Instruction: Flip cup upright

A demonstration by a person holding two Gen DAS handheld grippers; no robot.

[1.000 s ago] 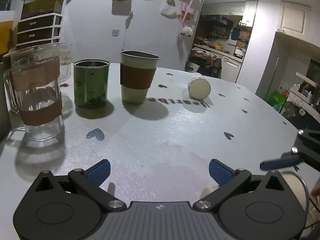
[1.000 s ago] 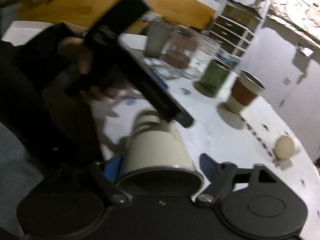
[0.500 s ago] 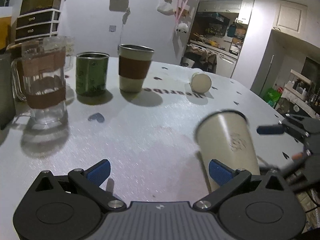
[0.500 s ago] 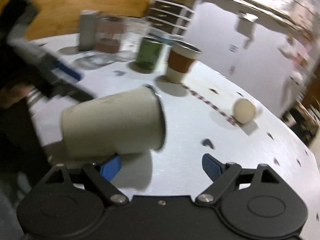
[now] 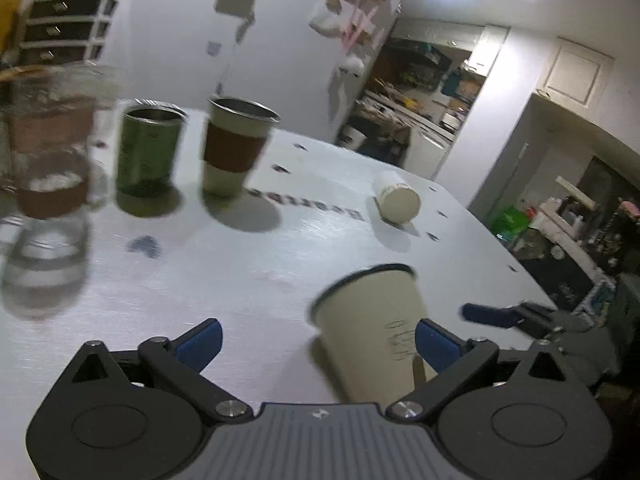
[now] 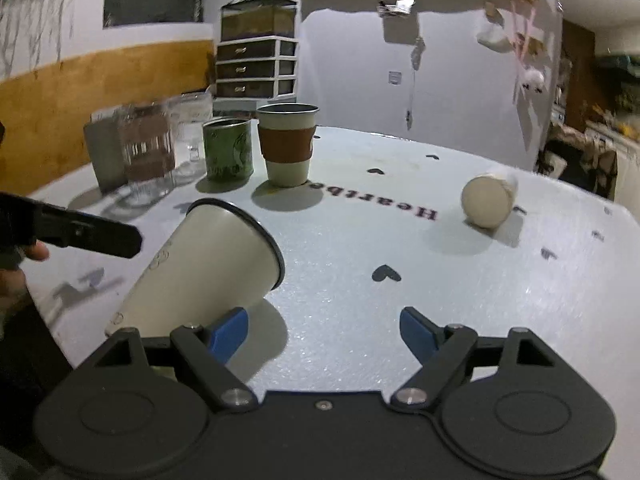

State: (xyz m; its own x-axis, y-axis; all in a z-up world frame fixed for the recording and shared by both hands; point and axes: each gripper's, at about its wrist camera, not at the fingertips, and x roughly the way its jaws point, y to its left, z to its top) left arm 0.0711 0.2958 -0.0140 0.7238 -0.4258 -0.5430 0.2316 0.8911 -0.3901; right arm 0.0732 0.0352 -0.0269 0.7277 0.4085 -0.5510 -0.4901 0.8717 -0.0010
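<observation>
A cream cup with a dark rim stands tilted near the table's front edge, mouth up and leaning. In the right wrist view it leans to the right, just beyond my right gripper's left finger. My left gripper is open; the cup sits just inside its right finger. My right gripper is open and empty, and one of its blue fingertips shows right of the cup. I cannot tell if any finger touches the cup.
On the white table stand a brown-sleeved cup, a green tin and glass jars at the back left. A second cream cup lies on its side at the right. The table edge is near the tilted cup.
The cream cup went from held bottom-first in my right gripper to released and tilting mouth-up on the table. My right gripper swung round to face the table and opened.
</observation>
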